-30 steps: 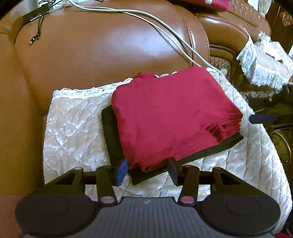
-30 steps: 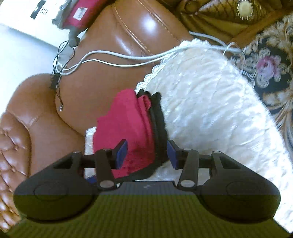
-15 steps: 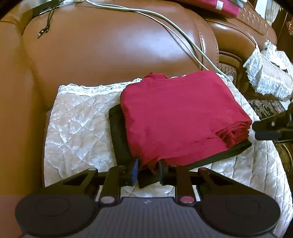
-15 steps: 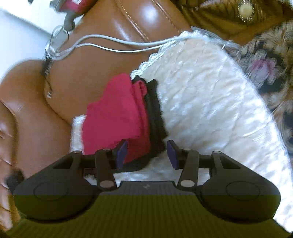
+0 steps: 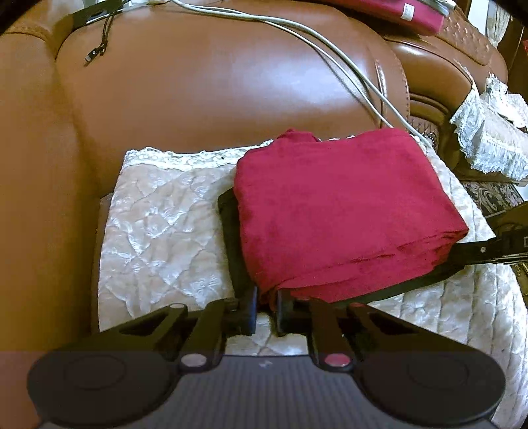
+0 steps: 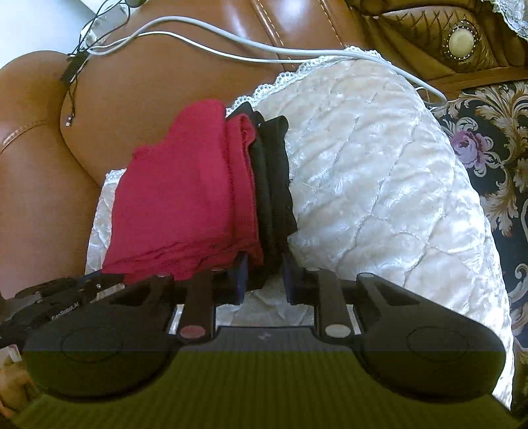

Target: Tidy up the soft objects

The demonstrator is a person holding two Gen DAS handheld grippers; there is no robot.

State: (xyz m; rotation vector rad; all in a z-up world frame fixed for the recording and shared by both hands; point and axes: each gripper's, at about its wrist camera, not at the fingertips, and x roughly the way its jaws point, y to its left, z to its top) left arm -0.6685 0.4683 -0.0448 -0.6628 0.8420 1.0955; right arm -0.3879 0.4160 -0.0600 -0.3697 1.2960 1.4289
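A folded red cloth (image 5: 343, 211) lies on a folded black cloth (image 5: 231, 237), both stacked on the white quilted seat cover (image 5: 158, 237) of a brown leather sofa. My left gripper (image 5: 266, 308) is shut on the stack's near corner, red fabric pinched between its fingers. In the right wrist view the red cloth (image 6: 184, 204) and black cloth (image 6: 274, 184) show edge-on. My right gripper (image 6: 265, 274) is closed on that edge, mostly on the black layers. The right gripper's arm (image 5: 495, 246) reaches the stack's right side in the left wrist view.
White cables (image 5: 330, 49) run across the sofa backrest (image 5: 214, 99) down to the seat. A lace-covered armrest (image 5: 488, 145) stands to the right. A red item (image 5: 396, 10) lies on the sofa back. A floral carpet (image 6: 488, 132) lies beyond the seat cover (image 6: 379, 184).
Both grippers moved in to the stack and narrowed from open. The left one closed on the near corner, the right one on the side edge.
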